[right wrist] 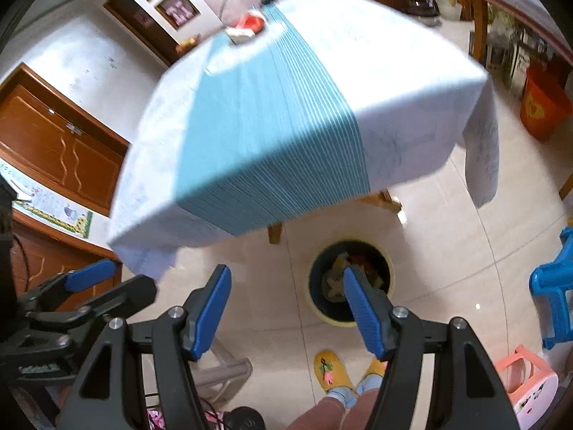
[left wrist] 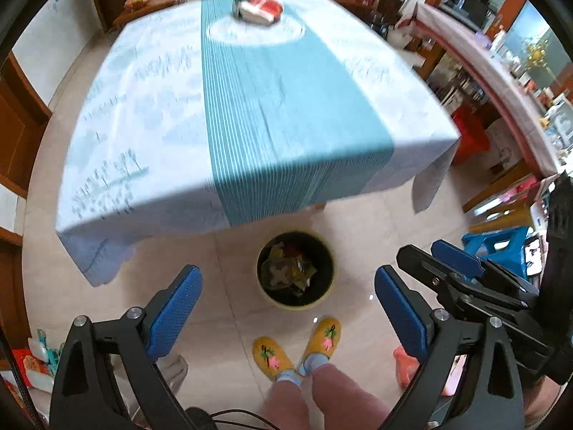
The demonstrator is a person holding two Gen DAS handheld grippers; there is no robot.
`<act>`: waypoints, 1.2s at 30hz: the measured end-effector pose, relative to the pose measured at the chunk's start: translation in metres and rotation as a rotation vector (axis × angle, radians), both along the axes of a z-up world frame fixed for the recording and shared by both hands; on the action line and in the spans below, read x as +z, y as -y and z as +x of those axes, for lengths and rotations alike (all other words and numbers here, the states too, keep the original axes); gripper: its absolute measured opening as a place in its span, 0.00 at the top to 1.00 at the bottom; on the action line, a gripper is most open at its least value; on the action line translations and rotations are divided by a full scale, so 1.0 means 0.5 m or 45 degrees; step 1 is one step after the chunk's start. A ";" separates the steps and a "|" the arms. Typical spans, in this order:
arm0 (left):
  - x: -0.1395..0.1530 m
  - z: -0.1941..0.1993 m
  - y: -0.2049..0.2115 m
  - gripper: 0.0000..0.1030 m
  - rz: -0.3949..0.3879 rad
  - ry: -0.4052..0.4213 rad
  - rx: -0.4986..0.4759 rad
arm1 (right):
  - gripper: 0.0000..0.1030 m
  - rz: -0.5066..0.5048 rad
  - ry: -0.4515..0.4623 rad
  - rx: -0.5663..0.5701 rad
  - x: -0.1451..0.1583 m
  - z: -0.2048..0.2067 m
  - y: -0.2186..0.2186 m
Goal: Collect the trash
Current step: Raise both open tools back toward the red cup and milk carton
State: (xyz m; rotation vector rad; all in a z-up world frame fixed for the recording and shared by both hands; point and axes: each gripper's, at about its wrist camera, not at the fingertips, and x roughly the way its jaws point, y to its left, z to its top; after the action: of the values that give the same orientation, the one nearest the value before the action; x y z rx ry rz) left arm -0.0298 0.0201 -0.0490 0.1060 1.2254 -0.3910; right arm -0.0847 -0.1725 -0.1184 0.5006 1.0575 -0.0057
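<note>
A round yellow-rimmed bin [left wrist: 295, 270] [right wrist: 350, 283] stands on the tiled floor in front of the table, with crumpled wrappers [left wrist: 286, 268] inside. My left gripper [left wrist: 288, 286] hangs open high above it, nothing between its blue pads. My right gripper [right wrist: 286, 286] is also open and empty; its right finger [right wrist: 361, 308] overlaps the bin in the picture. In the left wrist view the right gripper [left wrist: 458, 268] shows at the right edge. A red-and-white packet [left wrist: 259, 9] [right wrist: 247, 28] lies at the far end of the table.
The table [left wrist: 250, 107] wears a white cloth with a teal striped runner. A person's legs and yellow slippers [left wrist: 297, 344] stand just behind the bin. Blue stool [right wrist: 553, 283], pink stool [right wrist: 530, 383] and red bucket [right wrist: 544, 104] sit to the right. Wooden cabinets [right wrist: 61, 143] line the left.
</note>
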 end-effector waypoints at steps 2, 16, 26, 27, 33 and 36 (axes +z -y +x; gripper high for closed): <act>0.036 -0.002 -0.002 0.08 -0.020 0.050 0.000 | 0.36 -0.013 0.043 -0.006 0.043 -0.003 -0.005; 0.235 0.009 -0.022 0.08 -0.174 0.338 -0.056 | 0.36 -0.166 0.293 -0.058 0.244 -0.015 -0.031; 0.275 0.036 -0.053 0.08 -0.219 0.427 -0.028 | 0.37 -0.249 0.370 -0.043 0.307 0.002 -0.061; 0.274 0.038 -0.054 0.08 -0.218 0.426 -0.024 | 0.37 -0.249 0.373 -0.042 0.308 0.003 -0.063; 0.262 0.079 -0.066 0.08 -0.207 0.418 0.019 | 0.37 -0.238 0.366 -0.033 0.304 0.041 -0.061; 0.253 0.110 -0.071 0.08 -0.197 0.415 0.063 | 0.37 -0.226 0.358 -0.021 0.296 0.071 -0.057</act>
State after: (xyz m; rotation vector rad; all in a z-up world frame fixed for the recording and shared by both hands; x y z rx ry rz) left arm 0.0254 0.0555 0.0777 0.0058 0.8720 -0.4065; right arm -0.0491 -0.1440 0.0298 0.3378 0.7695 -0.0422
